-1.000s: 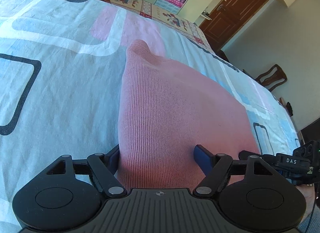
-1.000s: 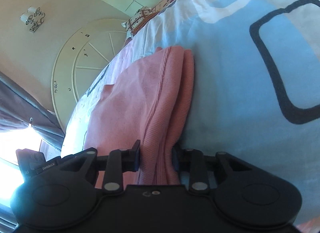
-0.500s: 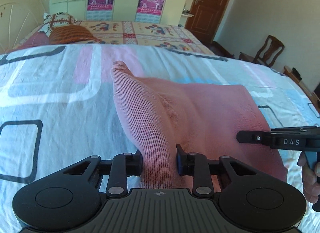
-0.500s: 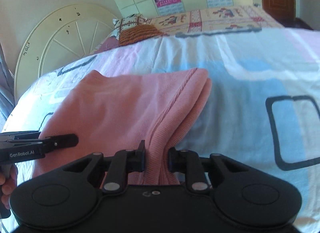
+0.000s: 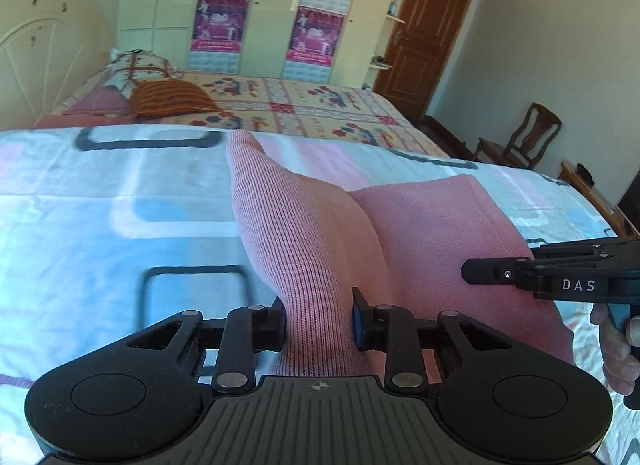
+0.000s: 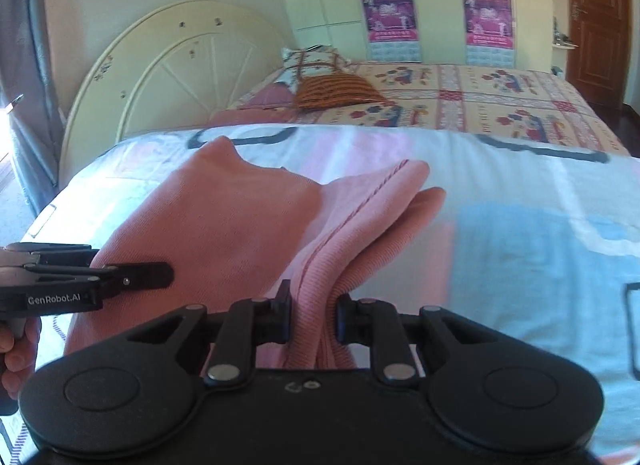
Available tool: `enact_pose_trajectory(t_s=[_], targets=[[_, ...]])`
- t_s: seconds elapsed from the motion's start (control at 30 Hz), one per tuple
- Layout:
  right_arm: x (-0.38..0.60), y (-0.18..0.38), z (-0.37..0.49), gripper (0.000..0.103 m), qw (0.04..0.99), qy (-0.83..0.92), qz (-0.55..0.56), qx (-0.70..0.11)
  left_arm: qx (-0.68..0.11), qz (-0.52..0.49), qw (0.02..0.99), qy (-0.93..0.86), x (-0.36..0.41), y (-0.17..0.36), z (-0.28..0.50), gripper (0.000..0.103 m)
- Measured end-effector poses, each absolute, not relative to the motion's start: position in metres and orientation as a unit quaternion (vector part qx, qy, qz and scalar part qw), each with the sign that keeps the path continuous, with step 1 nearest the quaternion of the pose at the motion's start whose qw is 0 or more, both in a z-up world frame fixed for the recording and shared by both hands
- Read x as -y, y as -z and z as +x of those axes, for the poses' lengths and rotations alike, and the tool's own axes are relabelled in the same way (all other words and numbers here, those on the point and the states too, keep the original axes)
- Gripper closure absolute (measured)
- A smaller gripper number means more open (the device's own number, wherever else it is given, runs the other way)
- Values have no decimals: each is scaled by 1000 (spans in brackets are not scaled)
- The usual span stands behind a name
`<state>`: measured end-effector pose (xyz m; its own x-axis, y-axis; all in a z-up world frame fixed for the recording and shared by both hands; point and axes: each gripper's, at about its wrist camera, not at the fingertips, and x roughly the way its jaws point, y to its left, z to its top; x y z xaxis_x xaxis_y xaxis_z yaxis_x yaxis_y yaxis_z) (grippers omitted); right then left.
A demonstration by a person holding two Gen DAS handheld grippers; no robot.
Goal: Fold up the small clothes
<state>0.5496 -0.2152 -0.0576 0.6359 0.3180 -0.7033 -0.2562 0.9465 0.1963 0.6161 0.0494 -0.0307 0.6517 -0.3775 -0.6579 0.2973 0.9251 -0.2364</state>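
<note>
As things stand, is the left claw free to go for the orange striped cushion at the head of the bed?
Probably not: the left claw is shut on the pink garment, and the orange striped cushion lies far across the bed.

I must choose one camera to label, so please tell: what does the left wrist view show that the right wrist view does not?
Only the left wrist view: a brown wooden chair by the wall.
Only the right wrist view: the cream round headboard in full, a grey curtain.
Both: the pink knitted garment pinched by the left gripper and right gripper, lifted over the blue-and-white patterned bedsheet.
</note>
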Motion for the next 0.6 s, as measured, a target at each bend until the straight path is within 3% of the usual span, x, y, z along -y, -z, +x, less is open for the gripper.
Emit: enact_pose_trajectory(t_s=[0.33,0.4,0.43,0.47,0.53,0.6], targets=[[92,103,570,84,878,-213,41,-427,-389,-88,906,144,-186,79,607,73],[87,121,573,84,871,-197,51,-447,-399,-103,902,126,-203,106,610,61],[90,134,575,83,869,-177,53,-459,-408,-115,899,109,-211,122,611,41],[97,147,576,77,865,-164,71,-469,-403,-135,900,100,-217,131,611,32],[113,156,573,79,863,-167,126,-460,-394,-158,900,99,-221,138,610,32],[111,152,571,79,865,-163,112,-460,-390,-136,905,98,-213,136,613,32]])
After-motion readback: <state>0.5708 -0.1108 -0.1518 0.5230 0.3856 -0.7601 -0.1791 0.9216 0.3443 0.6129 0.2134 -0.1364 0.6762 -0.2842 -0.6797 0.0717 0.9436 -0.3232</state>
